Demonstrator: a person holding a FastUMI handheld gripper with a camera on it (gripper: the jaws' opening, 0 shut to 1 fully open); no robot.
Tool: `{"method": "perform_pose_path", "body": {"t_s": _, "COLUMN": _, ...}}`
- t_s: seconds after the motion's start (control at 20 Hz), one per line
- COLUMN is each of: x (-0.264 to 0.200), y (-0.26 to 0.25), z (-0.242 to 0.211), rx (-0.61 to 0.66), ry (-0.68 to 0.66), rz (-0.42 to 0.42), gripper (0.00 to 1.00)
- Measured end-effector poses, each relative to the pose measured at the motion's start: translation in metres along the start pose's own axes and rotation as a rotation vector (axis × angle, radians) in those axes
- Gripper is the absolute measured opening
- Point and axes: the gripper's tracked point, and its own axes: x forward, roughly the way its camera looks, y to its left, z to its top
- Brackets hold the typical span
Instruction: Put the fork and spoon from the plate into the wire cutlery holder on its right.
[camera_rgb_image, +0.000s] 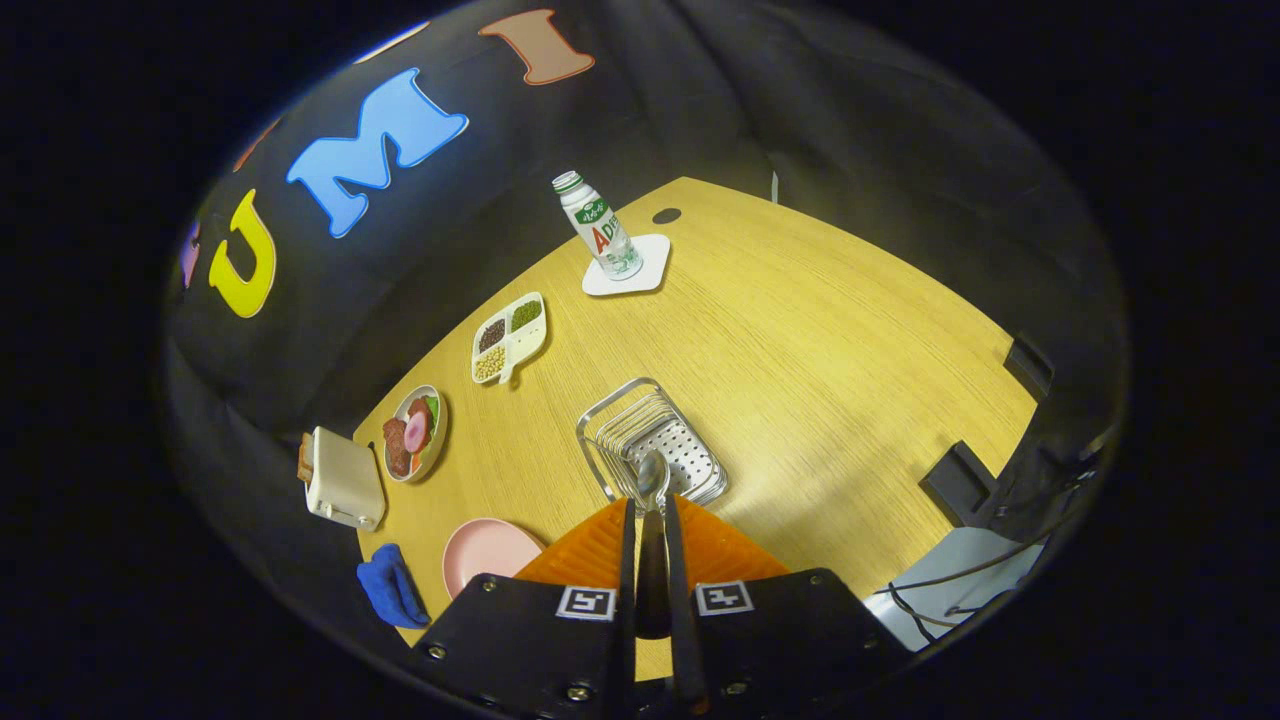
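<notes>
Jaws clamped narrow on the spoon (652, 480), bowl hanging over the wire cutlery holder (650, 440) (pink plate (485, 550) sits beside it on the worktop). Centre it over the basket, lower, then release.

A light wooden table (820, 330) stands against the booth's black cloth wall (880, 130).

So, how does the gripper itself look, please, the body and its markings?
The tongs sit on a black body fixed with screws. It carries two square black-and-white marker tags, one beside each finger. Ahead of the tags lie ribbed orange wedge-shaped panels along the two narrow, straight fingers.
</notes>
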Motion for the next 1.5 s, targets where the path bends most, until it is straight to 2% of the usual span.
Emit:
{"method": "perform_pose_path", "body": {"t_s": 0.25, "x": -0.010, "y": 0.007, "z": 0.014, "rx": -0.046, "ry": -0.056, "rz": 0.005, "gripper": 0.18}}
{"method": "perform_pose_path", "body": {"t_s": 0.3, "x": -0.013, "y": 0.009, "z": 0.016, "rx": -0.056, "ry": -0.066, "rz": 0.009, "gripper": 0.22}}
{"method": "perform_pose_path", "body": {"t_s": 0.4, "x": -0.018, "y": 0.011, "z": 0.020, "rx": -0.070, "ry": -0.089, "rz": 0.016, "gripper": 0.23}}
{"method": "perform_pose_path", "body": {"t_s": 0.45, "x": -0.017, "y": 0.013, "z": 0.023, "rx": -0.080, "ry": -0.106, "rz": 0.014, "gripper": 0.33}}
{"method": "perform_pose_path", "body": {"t_s": 0.5, "x": -0.021, "y": 0.014, "z": 0.024, "rx": -0.094, "ry": -0.115, "rz": 0.016, "gripper": 0.37}}
{"method": "perform_pose_path", "body": {"t_s": 0.7, "x": -0.034, "y": 0.030, "z": 0.035, "rx": -0.155, "ry": -0.174, "rz": 0.046, "gripper": 0.37}}
{"method": "perform_pose_path", "body": {"t_s": 0.95, "x": -0.082, "y": 0.076, "z": 0.087, "rx": -0.257, "ry": -0.459, "rz": 0.115, "gripper": 0.37}}
{"method": "perform_pose_path", "body": {"t_s": 1.15, "x": -0.135, "y": 0.111, "z": 0.125, "rx": -0.403, "ry": -0.697, "rz": 0.099, "gripper": 0.37}}
{"method": "perform_pose_path", "body": {"t_s": 1.3, "x": -0.168, "y": 0.144, "z": 0.135, "rx": -0.466, "ry": -0.807, "rz": 0.120, "gripper": 0.37}}
{"method": "perform_pose_path", "body": {"t_s": 1.5, "x": -0.188, "y": 0.179, "z": 0.133, "rx": -0.515, "ry": -0.861, "rz": 0.186, "gripper": 0.37}}
